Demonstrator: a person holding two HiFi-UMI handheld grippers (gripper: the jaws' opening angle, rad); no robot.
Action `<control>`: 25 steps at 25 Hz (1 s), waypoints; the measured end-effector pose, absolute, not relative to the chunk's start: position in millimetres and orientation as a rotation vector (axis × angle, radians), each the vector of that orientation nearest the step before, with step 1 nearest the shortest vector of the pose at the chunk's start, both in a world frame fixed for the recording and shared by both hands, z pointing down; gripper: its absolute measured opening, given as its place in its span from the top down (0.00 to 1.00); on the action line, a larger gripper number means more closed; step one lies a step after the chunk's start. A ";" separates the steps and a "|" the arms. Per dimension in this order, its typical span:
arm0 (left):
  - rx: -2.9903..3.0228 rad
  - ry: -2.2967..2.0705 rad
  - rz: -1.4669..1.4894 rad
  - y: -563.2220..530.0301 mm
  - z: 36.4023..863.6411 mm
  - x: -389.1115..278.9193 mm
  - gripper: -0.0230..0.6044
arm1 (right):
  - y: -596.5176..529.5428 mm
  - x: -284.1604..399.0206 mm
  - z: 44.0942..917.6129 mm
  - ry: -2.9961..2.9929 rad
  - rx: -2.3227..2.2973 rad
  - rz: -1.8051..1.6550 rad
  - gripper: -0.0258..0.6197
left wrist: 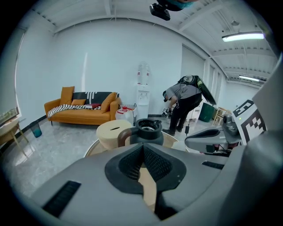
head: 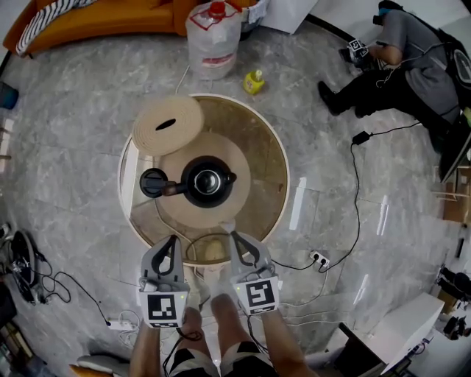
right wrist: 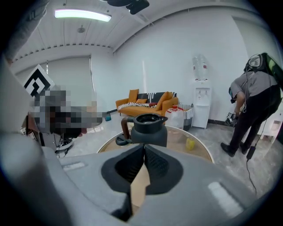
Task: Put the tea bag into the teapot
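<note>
A black teapot (head: 208, 180) stands with its mouth uncovered in the middle of the round glass table (head: 276, 158). Its black lid (head: 153, 182) lies on the table just left of it. The teapot (left wrist: 148, 132) sits straight ahead in the left gripper view. In the right gripper view the teapot (right wrist: 149, 130) is also ahead, with the lid (right wrist: 121, 140) at its left. My left gripper (head: 173, 239) and right gripper (head: 234, 237) hover side by side over the table's near edge. Both are shut with nothing between the jaws. I cannot make out a tea bag.
A round beige disc with a slot (head: 168, 125) rests on the table's far left. On the floor beyond are a water jug (head: 213, 37), a small yellow object (head: 254, 81) and an orange sofa (head: 103, 18). A person (head: 412, 59) crouches at the far right. Cables and a power strip (head: 319, 258) lie nearby.
</note>
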State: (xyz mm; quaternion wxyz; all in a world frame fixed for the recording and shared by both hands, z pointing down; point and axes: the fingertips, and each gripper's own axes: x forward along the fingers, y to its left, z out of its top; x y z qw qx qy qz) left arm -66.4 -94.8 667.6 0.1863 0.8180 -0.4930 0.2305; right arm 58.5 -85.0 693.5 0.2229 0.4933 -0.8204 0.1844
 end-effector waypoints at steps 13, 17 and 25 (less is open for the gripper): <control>2.369 -1.469 0.628 -133.6 605.1 -75.1 0.94 | -138.4 46.0 609.9 -2.373 1.397 0.388 0.96; 2.351 -1.494 0.632 -140.8 602.1 -83.0 0.94 | -154.4 40.8 603.9 -2.388 1.386 0.375 0.96; 2.312 -1.519 0.632 -158.2 610.4 -91.9 0.94 | -184.2 28.4 616.0 -2.404 1.342 0.381 0.96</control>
